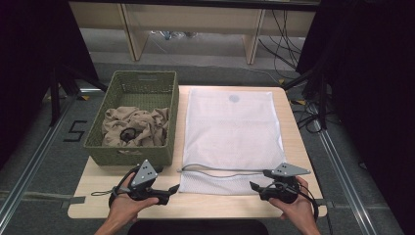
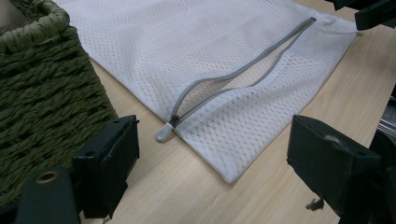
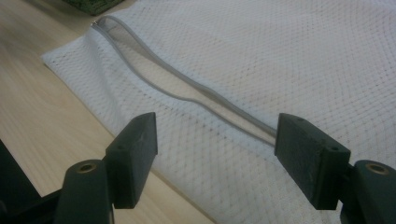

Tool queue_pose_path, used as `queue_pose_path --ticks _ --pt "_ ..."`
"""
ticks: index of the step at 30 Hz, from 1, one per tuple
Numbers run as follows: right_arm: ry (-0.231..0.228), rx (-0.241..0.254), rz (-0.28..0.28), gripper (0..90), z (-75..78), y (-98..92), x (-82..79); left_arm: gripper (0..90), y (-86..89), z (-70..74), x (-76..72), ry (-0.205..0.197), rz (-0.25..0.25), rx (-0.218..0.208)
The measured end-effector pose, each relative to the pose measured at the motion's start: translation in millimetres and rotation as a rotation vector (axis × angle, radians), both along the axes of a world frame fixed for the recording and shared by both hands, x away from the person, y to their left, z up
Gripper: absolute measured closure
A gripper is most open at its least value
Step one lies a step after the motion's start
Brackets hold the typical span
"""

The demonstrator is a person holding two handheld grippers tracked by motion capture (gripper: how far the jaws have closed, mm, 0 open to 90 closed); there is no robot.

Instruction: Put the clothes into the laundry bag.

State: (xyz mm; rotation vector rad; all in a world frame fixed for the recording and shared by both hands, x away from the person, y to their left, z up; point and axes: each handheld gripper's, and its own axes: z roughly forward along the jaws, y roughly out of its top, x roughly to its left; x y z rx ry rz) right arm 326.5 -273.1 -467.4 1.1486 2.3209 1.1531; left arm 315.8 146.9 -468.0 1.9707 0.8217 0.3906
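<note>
Light wooden tabletop (image 1: pixel 293 147); floor marking "5" (image 1: pixel 75 131) at 9 o'clock. White mesh laundry bag (image 1: pixel 232 132) lies flat mid-table, long axis 12–6, grey zipper (image 1: pixel 220 171) gaping along the 6 o'clock edge. Left gripper (image 1: pixel 169 190) and right gripper (image 1: pixel 257 187) both spread, empty, flanking that edge.

From above, even overhead light falls on the pale surface (image 1: pixel 293 142), while both flanks of the high view sink into near-black. The white mesh bag (image 1: pixel 232 132) reads brightest, nearly washed out, with soft, short shadows at its edges. Both gripper views are warmer and slightly soft; the black tongs nearest the lens are blurred, and fine mesh detail fades with distance.
</note>
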Motion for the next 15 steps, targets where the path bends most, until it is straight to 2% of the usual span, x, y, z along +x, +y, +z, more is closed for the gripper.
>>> queue_pose_path --ticks 3,6,7,8,10,11,12,13,14,15 --pt "0.008 -0.004 -0.007 31.3 -0.2 0.0 -0.1 16.7 -0.4 -0.9 1.1 -0.003 -0.007 0.004" --pt "-0.001 -0.003 -0.001 31.3 -0.4 -1.6 1.0 16.7 -1.4 -2.6 2.4 0.006 -0.013 0.008" --pt "-0.010 -0.012 0.004 31.1 -0.8 -2.4 2.5 16.8 -1.6 -2.7 2.0 0.011 0.000 0.020" --pt "-0.005 -0.019 0.002 30.7 -0.7 -2.9 2.7 16.7 -1.4 -2.9 3.9 0.003 -0.021 0.025" --pt "0.013 -0.004 -0.003 30.1 -1.2 -3.1 3.0 16.7 -1.9 -3.2 3.6 0.012 -0.015 0.019" --pt "0.002 -0.015 0.006 27.7 -1.6 -4.4 4.6 16.7 -0.8 -3.0 4.2 0.011 -0.016 0.037" --pt "-0.005 -0.019 0.008 23.8 -2.3 -5.6 6.0 16.7 -2.5 -3.7 3.8 0.014 -0.010 0.008" --pt "-0.009 -0.014 0.007 21.9 -2.7 -9.6 9.6 16.7 -1.9 -3.8 4.3 0.014 -0.007 0.019" --pt "-0.009 -0.014 0.007 21.9 -2.7 -9.6 9.6 16.7 -2.2 -4.0 4.3 0.016 -0.007 0.012" --pt "-0.014 -0.036 0.004 20.8 -1.9 -14.7 14.7 16.7 -1.9 -4.8 5.3 0.017 -0.004 0.016"
